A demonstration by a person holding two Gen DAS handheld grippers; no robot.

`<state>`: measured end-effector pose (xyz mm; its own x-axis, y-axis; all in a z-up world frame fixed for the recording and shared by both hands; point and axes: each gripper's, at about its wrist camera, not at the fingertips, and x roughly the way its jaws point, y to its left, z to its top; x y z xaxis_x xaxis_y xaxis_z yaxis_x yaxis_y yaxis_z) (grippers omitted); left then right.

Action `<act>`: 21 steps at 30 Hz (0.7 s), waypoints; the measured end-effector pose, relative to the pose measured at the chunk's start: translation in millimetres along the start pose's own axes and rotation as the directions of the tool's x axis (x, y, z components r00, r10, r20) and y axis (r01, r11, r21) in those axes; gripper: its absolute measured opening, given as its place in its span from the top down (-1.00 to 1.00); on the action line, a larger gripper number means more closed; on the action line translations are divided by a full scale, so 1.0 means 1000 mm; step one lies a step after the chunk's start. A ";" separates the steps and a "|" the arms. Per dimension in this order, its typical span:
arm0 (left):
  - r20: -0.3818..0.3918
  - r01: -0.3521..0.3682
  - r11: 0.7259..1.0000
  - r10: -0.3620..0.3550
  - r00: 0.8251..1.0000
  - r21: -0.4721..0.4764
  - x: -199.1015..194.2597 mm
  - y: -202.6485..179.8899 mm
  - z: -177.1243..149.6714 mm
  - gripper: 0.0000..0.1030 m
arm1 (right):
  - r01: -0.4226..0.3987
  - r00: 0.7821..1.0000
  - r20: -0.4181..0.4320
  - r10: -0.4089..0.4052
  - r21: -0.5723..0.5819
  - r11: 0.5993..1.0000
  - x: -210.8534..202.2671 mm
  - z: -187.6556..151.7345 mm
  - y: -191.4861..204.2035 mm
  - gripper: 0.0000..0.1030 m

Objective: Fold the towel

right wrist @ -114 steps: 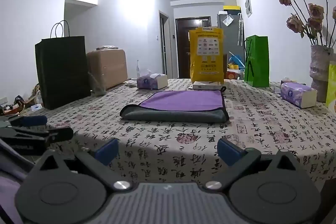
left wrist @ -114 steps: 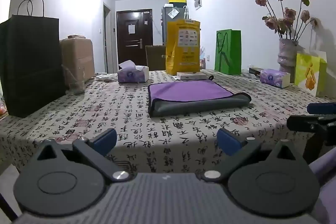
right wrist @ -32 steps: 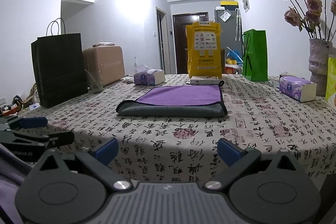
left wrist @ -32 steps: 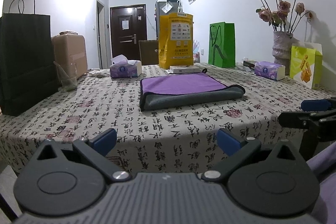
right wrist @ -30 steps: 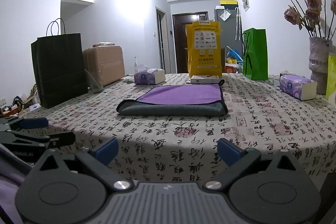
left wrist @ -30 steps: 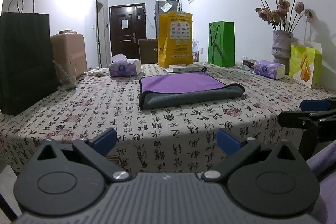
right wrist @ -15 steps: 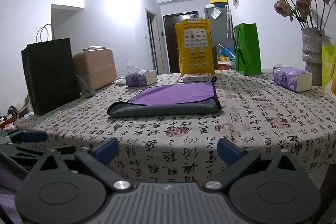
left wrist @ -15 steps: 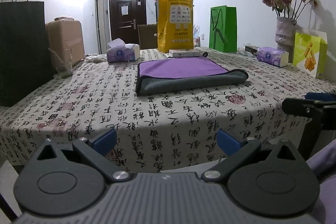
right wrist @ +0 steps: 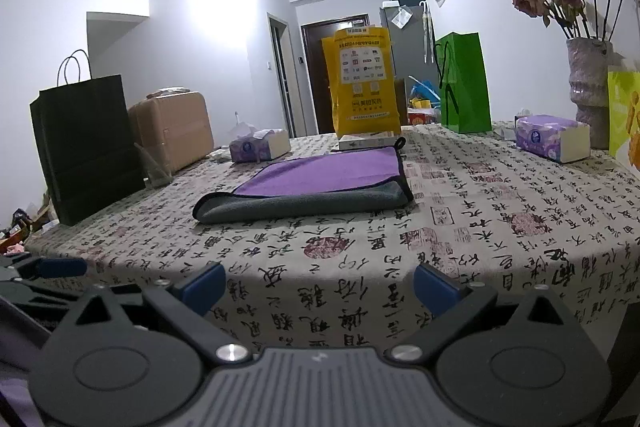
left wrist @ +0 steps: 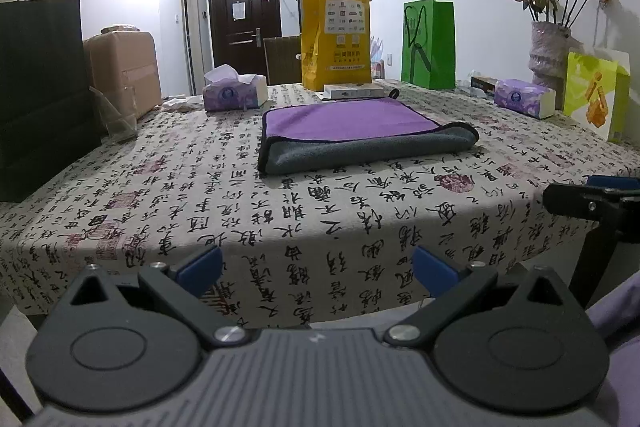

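Left wrist view: folded towel [left wrist: 360, 131] lies at frame centre on the table [left wrist: 280, 219].
Left gripper [left wrist: 316, 267] and right gripper [right wrist: 320, 287] stand wide open, empty, at the bottom, well apart from it.

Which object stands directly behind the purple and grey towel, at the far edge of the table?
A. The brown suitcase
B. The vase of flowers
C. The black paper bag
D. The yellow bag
D: the yellow bag stands upright straight beyond the far edge of the towel, with a flat white box between them on the table.
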<state>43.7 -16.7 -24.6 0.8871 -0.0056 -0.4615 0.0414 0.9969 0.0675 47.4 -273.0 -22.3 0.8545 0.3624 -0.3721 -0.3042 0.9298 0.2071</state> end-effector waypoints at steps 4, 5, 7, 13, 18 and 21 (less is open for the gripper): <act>-0.004 -0.006 1.000 0.006 1.000 0.000 0.004 0.000 0.002 -1.00 | 0.002 1.000 -0.007 -0.002 0.004 1.000 0.004 0.000 -0.002 -0.95; -0.004 -0.008 1.000 0.008 1.000 -0.002 0.004 0.001 0.004 -1.00 | 0.002 1.000 -0.008 -0.002 0.005 1.000 0.005 0.001 -0.003 -0.96; 0.001 -0.016 1.000 0.016 1.000 -0.012 0.006 0.002 0.007 -1.00 | 0.004 1.000 -0.009 -0.003 0.006 1.000 0.006 0.002 -0.003 -0.95; 0.013 -0.022 0.999 0.022 1.000 -0.038 0.019 0.009 0.021 -1.00 | 0.022 1.000 -0.003 -0.022 0.006 1.000 0.014 0.008 -0.008 -0.95; 0.005 -0.031 0.998 0.031 1.000 -0.050 0.037 0.015 0.032 -1.00 | 0.037 0.999 -0.003 -0.037 0.008 0.999 0.028 0.017 -0.013 -0.95; -0.001 -0.033 0.998 0.033 0.999 -0.053 0.047 0.017 0.037 -1.00 | 0.046 0.999 -0.011 -0.046 0.012 0.999 0.036 0.020 -0.017 -0.95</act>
<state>103.1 -2.8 -12.2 0.8876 0.0278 -0.4597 -0.0127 0.9993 0.0359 91.9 -276.7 -21.3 0.8628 0.3197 -0.3916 -0.2590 0.9448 0.2006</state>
